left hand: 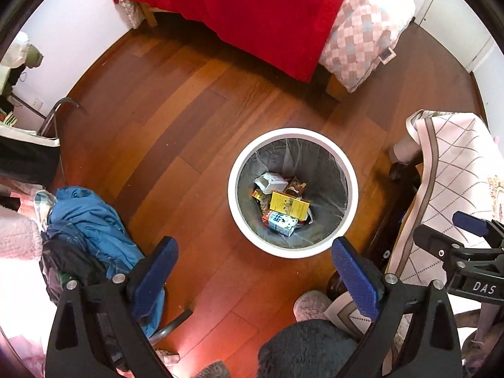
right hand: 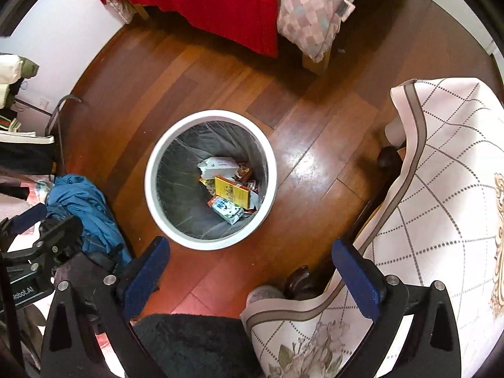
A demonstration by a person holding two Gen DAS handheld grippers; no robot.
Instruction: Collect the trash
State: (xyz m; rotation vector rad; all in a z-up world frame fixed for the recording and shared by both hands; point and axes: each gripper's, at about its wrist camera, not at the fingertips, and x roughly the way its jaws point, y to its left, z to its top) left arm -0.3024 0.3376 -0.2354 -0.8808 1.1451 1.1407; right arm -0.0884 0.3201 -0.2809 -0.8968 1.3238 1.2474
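Left hand-held gripper: nearest the lens, pointing down at the floor, its blue pads spread wide with nothing between them.
Right hand-held gripper: likewise aimed downward, blue pads wide apart and empty; it also shows at the right edge of the left view.
Floor: reddish-brown wooden boards, glossy, with a bright glare patch to the right of the bin in the right view.
Room: a bed along the far wall under a red blanket and a pink-and-blue checked quilt; a heap of blue clothing on the left; a cream cloth with a diamond grid draped over dark furniture on the right.
Bin: round, white-rimmed, lined with a clear bag over grey, standing on the floor between the clothing and the draped furniture.
Trash in the bin: a yellow box on top, a white carton behind it, a blue-and-white carton in front, and small wrappers underneath.
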